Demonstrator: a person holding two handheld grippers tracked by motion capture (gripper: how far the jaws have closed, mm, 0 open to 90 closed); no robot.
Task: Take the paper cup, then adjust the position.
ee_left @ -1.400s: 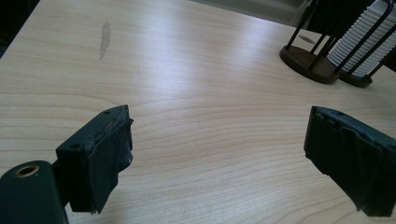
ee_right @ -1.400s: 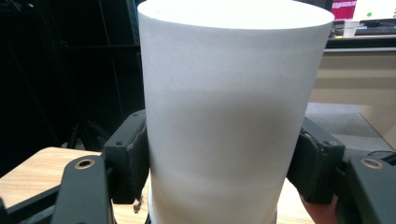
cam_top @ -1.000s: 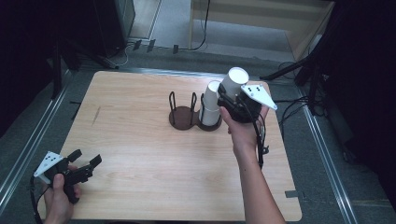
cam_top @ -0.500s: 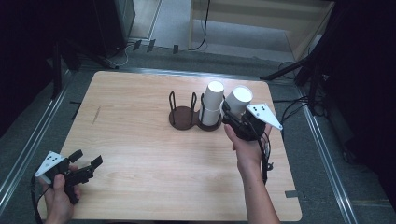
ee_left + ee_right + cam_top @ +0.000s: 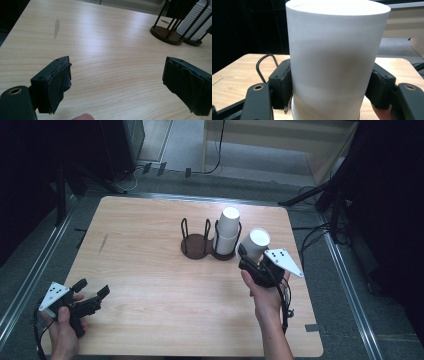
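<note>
The right gripper (image 5: 248, 256) clamps a white paper cup (image 5: 255, 243), hiding its base, just right of the dark wire holder (image 5: 196, 240) with stacked white cups (image 5: 228, 230). The left gripper (image 5: 91, 291) hangs open at the near-left corner.

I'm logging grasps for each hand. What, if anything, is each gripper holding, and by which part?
The right gripper clamps a white paper cup, upside down, by its lower side wall. The left gripper holds nothing; its jaws stand open.
</note>
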